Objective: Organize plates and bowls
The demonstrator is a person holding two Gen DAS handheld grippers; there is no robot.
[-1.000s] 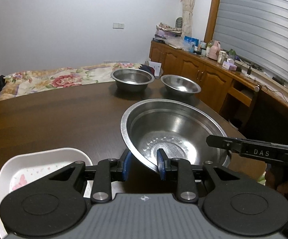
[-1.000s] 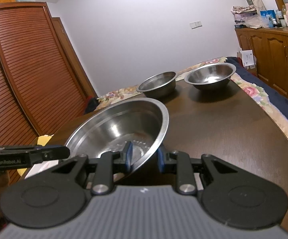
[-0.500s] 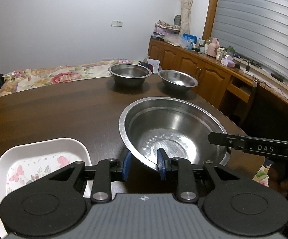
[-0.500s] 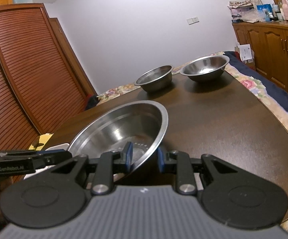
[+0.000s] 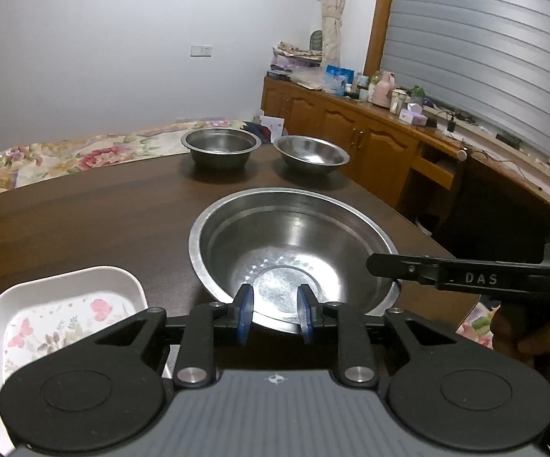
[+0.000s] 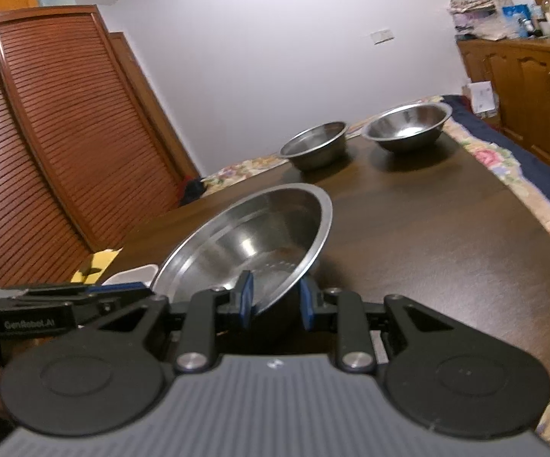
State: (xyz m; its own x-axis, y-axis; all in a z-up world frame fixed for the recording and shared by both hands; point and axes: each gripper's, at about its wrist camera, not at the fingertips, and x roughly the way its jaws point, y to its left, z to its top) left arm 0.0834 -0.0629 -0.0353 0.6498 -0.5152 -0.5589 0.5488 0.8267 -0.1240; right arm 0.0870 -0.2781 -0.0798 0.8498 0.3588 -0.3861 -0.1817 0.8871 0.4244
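Both our grippers, left and right, clamp one large bowl; two smaller bowls and one white plate sit nearby.

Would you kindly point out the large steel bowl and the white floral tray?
large steel bowl [image 5: 275, 243], left wrist view, inner wall.
white floral tray [image 5: 61, 285], left wrist view, far rim.

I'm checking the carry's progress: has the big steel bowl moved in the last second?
Yes. The big steel bowl has sunk toward the table; in the left wrist view its far rim sits lower beneath the two small bowls.
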